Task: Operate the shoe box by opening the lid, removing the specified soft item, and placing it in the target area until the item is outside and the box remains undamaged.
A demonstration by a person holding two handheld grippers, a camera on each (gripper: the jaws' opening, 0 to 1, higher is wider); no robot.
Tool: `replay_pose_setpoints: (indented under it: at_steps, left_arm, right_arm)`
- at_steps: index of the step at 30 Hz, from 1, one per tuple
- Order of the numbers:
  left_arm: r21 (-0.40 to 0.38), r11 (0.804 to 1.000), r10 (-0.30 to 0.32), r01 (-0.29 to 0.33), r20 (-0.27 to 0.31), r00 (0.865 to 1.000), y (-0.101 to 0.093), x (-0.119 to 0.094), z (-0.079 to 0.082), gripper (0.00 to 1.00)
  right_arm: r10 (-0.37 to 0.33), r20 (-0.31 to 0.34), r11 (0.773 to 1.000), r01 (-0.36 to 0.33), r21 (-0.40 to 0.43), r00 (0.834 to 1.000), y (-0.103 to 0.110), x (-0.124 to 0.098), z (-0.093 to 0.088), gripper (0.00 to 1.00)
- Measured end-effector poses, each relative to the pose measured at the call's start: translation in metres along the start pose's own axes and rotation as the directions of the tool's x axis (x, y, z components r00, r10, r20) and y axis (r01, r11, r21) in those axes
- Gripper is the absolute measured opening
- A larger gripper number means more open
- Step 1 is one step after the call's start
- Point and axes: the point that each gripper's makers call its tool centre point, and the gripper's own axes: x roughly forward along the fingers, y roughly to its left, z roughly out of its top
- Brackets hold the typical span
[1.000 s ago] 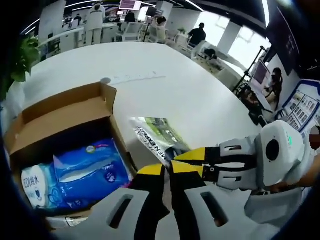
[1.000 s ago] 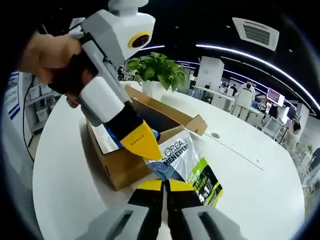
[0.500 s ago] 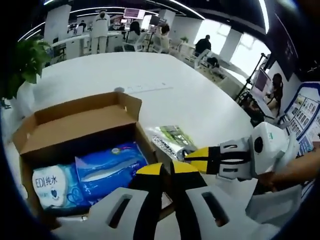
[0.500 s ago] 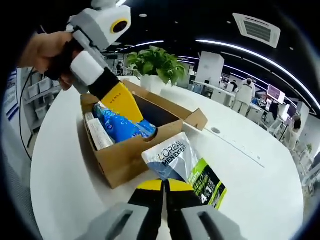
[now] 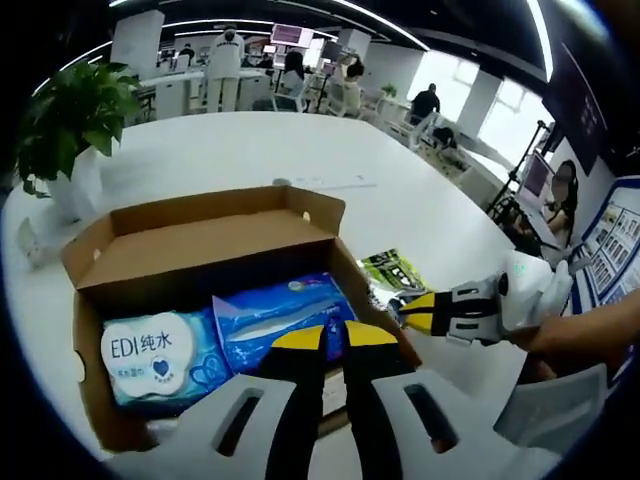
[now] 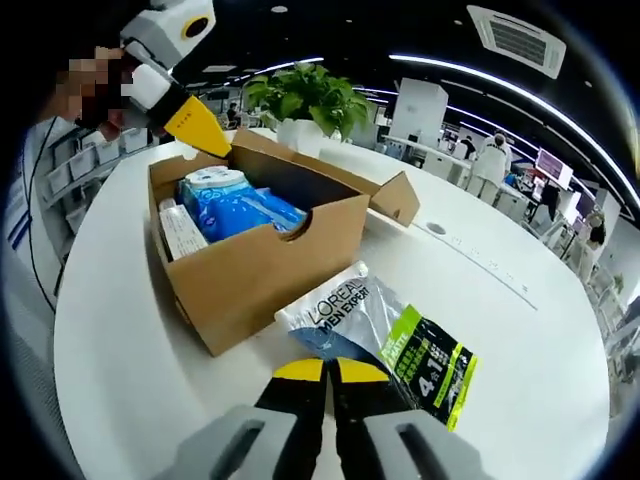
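Observation:
An open cardboard shoe box (image 5: 200, 250) (image 6: 250, 270) stands on the white table and holds blue wipe packs (image 5: 285, 320) (image 6: 225, 205). A L'Oreal soft pouch (image 6: 385, 330) (image 5: 392, 270) lies flat on the table just outside the box's front wall. My right gripper (image 6: 328, 372) (image 5: 412, 306) is shut on the pouch's near edge. My left gripper (image 5: 334, 338) (image 6: 205, 135) is shut with nothing in it. It hovers above the box's rim, on the far side of the box from the pouch.
A potted plant (image 5: 70, 120) (image 6: 300, 100) stands on the table behind the box. A round cable port (image 6: 437, 228) and a seam lie further along the table (image 6: 520, 380). People and desks are in the background.
The pouch has come down from a tilt against the box to lie flat on the table. My left gripper has drawn back from the pouch to above the box's far side.

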Motion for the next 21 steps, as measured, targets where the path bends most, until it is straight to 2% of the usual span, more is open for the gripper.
replay_pose_setpoints:
  at_steps: [6, 17, 21]
  left_arm:
    - [0.016, 1.000, 0.027, -0.027, 0.014, 1.000, 0.020, -0.013, 0.002, 0.06]
    - [0.030, 0.997, 0.068, -0.069, 0.019, 0.997, 0.047, -0.030, -0.009, 0.07]
    - [0.029, 0.996, 0.078, -0.079, 0.023, 0.997, 0.054, -0.036, -0.011, 0.07]
  right_arm:
    - [-0.001, -0.027, 1.000, 0.002, 0.007, 1.000, 0.001, 0.004, -0.005, 0.00]
    - [0.024, -0.046, 1.000, -0.023, 0.010, 0.999, 0.008, 0.010, -0.007, 0.00]
    - [0.024, -0.060, 1.000, -0.025, -0.013, 0.998, 0.010, 0.011, -0.008, 0.01]
